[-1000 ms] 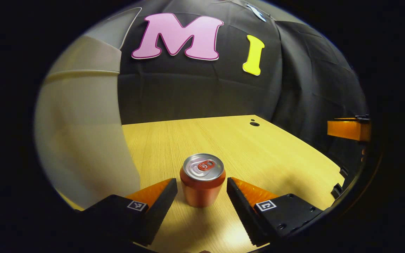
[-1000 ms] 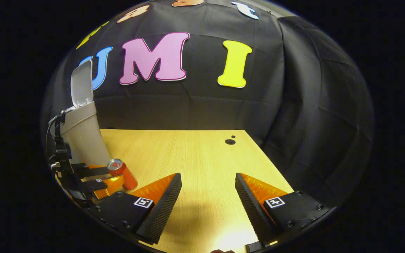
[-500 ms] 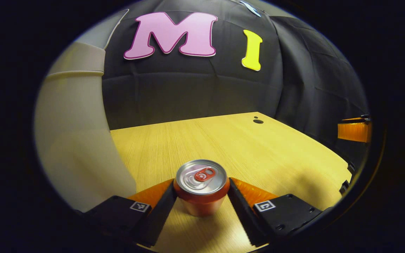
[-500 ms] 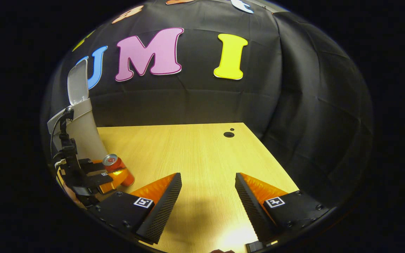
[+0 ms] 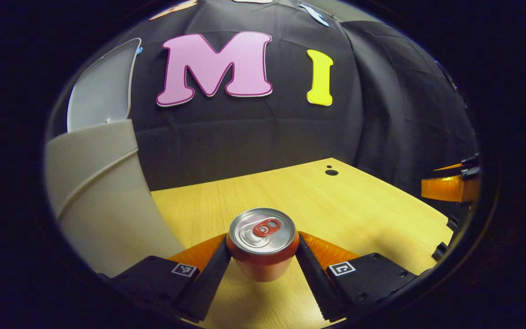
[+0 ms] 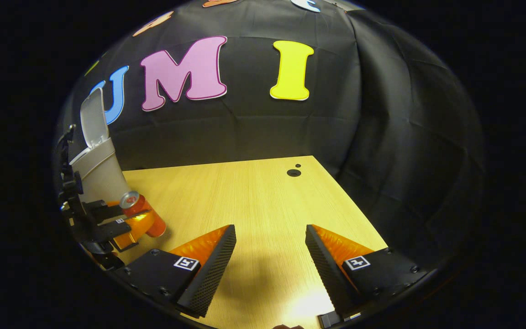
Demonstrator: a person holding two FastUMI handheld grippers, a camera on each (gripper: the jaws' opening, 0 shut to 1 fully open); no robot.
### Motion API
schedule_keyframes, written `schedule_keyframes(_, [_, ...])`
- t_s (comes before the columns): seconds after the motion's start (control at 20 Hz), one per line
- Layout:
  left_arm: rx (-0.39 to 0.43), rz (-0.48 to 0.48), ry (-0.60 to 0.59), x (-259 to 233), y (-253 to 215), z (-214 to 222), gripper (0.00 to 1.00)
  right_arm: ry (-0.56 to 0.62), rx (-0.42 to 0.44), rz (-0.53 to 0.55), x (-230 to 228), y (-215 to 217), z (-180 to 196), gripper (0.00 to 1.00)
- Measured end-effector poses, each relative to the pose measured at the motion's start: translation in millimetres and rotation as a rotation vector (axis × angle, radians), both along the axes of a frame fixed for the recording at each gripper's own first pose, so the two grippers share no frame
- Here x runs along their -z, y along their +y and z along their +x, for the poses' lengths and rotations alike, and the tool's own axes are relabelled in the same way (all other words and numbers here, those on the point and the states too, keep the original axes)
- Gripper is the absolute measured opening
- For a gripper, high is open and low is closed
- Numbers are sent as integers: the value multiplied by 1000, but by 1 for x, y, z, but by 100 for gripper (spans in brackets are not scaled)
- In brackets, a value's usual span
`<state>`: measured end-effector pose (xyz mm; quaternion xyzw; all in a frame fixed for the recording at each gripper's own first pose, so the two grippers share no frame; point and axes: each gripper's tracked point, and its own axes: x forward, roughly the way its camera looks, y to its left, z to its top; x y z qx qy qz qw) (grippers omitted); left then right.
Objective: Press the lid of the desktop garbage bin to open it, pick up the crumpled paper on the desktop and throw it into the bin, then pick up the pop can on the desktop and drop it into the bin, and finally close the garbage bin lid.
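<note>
- My left gripper [image 5: 263, 262] pinches the pop can [image 5: 262, 242] at its sides, upright, so it can go into the garbage bin [image 5: 103, 205] just beside it.
- The lid [image 5: 101, 93] stands raised.
- The can: smooth red cylinder, silver top with pull tab.
- My right gripper [image 6: 270, 260] hovers spread and empty over the wood-grain desktop [image 6: 254, 201], out of the way.

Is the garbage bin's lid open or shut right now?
Open. In the right gripper view the lid stands upright above the bin, swung back on its hinge; the left gripper view also shows it raised.
</note>
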<state>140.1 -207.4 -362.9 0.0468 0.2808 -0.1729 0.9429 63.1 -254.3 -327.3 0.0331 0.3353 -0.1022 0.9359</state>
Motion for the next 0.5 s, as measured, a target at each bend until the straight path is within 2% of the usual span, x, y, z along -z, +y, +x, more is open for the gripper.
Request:
schedule_keyframes(0.2, [24, -15, -99, -81, -10, 6, 88, -16, -12, 18, -27, 4, 6, 99])
schedule_keyframes(0.5, [-24, -58, -275, -209, 14, 26, 87, -77, -44, 28, -79, 18, 18, 99])
